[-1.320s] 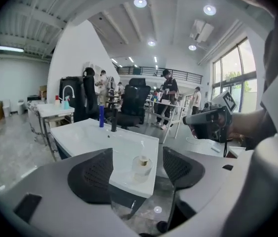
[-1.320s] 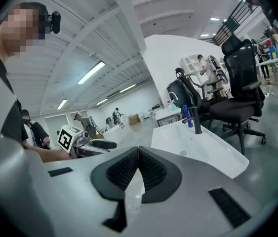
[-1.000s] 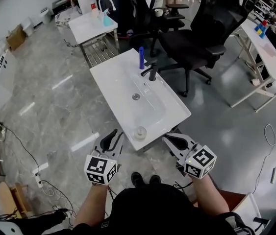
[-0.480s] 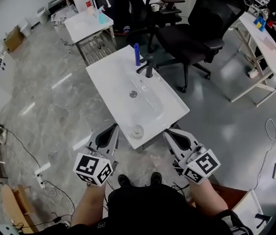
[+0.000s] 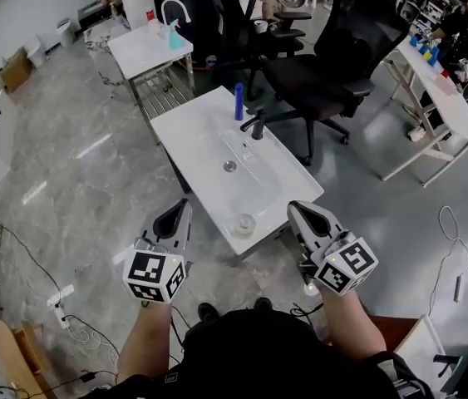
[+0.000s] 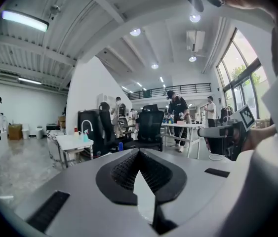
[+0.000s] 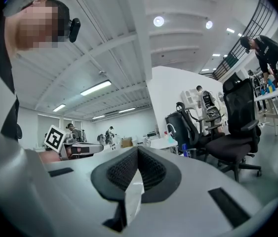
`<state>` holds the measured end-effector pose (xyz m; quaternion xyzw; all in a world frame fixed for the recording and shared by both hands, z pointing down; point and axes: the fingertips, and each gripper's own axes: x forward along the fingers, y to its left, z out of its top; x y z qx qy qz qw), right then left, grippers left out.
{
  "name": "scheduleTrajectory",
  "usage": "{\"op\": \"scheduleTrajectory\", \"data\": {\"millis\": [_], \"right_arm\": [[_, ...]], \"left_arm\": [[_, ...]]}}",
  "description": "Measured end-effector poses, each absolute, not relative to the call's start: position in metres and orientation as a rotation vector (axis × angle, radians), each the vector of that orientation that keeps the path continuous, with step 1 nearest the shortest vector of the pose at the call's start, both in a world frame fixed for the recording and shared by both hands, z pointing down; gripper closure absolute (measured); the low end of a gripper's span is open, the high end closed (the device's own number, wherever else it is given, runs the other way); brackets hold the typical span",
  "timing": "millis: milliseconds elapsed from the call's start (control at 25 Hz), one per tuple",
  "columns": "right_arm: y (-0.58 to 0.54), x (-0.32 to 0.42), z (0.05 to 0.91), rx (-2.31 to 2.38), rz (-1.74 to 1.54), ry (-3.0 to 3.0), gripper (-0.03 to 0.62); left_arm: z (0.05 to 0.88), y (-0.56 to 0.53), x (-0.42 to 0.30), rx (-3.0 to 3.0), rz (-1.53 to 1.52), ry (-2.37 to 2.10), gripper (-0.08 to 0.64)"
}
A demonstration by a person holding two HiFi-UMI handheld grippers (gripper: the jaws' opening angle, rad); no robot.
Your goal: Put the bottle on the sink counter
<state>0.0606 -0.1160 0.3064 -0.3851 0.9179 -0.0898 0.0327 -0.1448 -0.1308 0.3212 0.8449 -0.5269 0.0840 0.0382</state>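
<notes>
**Task status.** The blue bottle [image 5: 238, 100] is standing upright on the far end of the white sink counter [image 5: 192, 131], just beside the black faucet [image 5: 258, 125]. Judging from this, the placing step is looking complete and little is remaining beyond the hands clearing off. A small round clear object [image 5: 243, 222] is lying near the counter's near edge; what it is cannot be told.

**Grippers.** The left gripper [image 5: 182, 209] and the right gripper [image 5: 298, 212] are hovering on either side of the counter's near corner, well apart from the bottle and touching nothing. Both sets of jaws are sitting together with nothing between them.

**View comparison.**
- The head view is giving the layout: counter, basin, faucet, bottle and both grippers from above. It is not showing the pads' contact line.
- The left gripper view is showing the left gripper [image 6: 139, 157] pressed shut on itself, looking level across the room. The counter top is hiding behind the gripper body, and only the bottle [image 6: 121, 146] is peeking over.
- The right gripper view is confirming the same for the right gripper [image 7: 138, 154], with the bottle [image 7: 184, 150] showing small in front of the office chair [image 7: 235, 127].
</notes>
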Motion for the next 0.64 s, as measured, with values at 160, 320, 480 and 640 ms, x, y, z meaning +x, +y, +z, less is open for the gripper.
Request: {"op": "scheduleTrajectory", "data": {"millis": [160,320,480,640], "right_arm": [[-0.115,0.054,0.310,-1.184,-0.278,2.842,0.580],[-0.119,0.051,0.316,-1.197,-0.298,2.841,0.580],[-0.120,0.042,0.318,-1.192,-0.290,2.855,0.580],[-0.120,0.036,0.318,-1.178,-0.279,2.859,0.580]], "left_arm": [[0.322,-0.128,-0.157,2.565,0.236,-1.614,0.554],[0.330,-0.127,-0.159,2.556,0.265,-1.589,0.554],[0.333,-0.128,-0.162,2.554,0.277,-1.588,0.554],[0.333,-0.127,-0.167,2.552,0.280,-1.609,0.554]]}}
